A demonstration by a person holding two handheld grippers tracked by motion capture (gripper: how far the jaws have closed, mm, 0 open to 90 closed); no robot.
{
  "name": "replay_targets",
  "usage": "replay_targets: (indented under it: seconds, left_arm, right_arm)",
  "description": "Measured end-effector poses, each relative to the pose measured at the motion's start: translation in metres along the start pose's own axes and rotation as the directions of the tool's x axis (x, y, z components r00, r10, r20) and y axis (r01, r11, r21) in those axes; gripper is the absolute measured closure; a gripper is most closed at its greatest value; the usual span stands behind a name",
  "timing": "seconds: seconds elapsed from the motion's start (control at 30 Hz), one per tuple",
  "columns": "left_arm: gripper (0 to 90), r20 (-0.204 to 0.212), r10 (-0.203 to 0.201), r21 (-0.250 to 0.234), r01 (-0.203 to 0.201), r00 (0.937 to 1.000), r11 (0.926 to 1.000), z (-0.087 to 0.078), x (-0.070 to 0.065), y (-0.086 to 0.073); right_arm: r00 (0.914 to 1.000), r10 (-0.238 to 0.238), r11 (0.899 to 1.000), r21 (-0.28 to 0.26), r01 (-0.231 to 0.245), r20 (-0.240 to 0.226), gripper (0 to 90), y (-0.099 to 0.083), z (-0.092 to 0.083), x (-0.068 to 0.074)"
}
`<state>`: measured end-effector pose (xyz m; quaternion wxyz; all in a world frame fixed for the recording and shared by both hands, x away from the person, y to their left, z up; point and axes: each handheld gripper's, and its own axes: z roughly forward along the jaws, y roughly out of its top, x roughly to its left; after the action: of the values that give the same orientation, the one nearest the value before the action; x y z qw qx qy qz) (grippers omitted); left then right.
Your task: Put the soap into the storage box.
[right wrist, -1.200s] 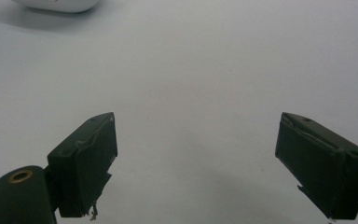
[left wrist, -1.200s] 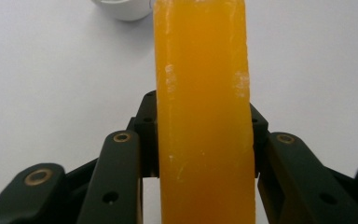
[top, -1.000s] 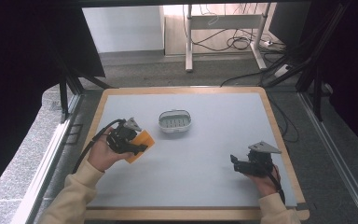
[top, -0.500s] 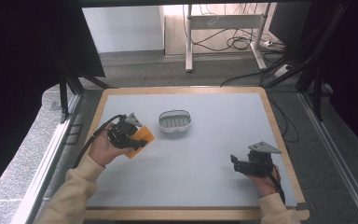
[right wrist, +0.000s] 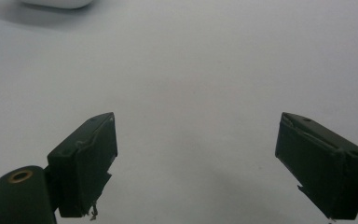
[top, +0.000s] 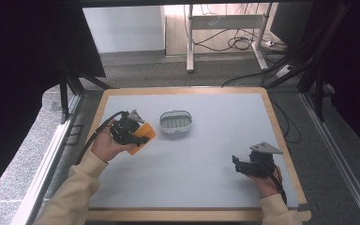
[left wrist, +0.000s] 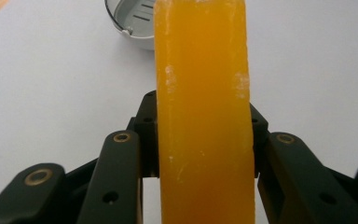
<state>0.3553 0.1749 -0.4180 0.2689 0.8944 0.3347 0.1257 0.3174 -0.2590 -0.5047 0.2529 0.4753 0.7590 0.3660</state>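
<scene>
Since a second ago we have carried our left gripper (top: pixel 138 132) and the orange bar (top: pixel 140 136) it holds a little farther from us and toward the dish, while our right gripper (top: pixel 236 164) has kept its place near the right front of the table. From the left gripper view, our two black jaws press against both flat sides of the orange bar (left wrist: pixel 204 112), which stands on edge between them and runs straight up the middle of the picture; its surface is waxy and translucent with a few pale scuffs. Our left hand (top: pixel 104 145) wraps the gripper body from below, and the cable loops back toward our sleeve. Just beyond the bar lies the small oval dish (top: pixel 176 122), grey-rimmed with slots in its floor, near but not touching the bar; in the left gripper view its rim (left wrist: pixel 121 28) peeks out at the top left. Our right gripper rests low over the grey mat (top: pixel 215 140), its jaws spread wide with nothing between them, as the right gripper view shows bare mat in the gap. The mat sits inside a wooden table frame (top: pixel 281 140).
</scene>
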Motion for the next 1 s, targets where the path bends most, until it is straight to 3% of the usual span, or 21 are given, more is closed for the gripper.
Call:
replay_targets:
  seconds: [0.53,1.0]
  left_arm:
    - [62.0,-0.004,0.045,0.005,-0.045,0.9990,0.9990,0.001,0.002,0.017]
    - [62.0,-0.003,0.057,-0.004,-0.057,0.9984,0.9984,0.003,0.006,0.032]
  right_arm:
    - [1.0000,0.001,1.000,0.003,-0.001,-0.003,13.1,0.000,0.001,-0.001]
    - [1.0000,-0.005,1.000,0.001,0.005,0.002,13.1,0.000,0.001,-0.002]
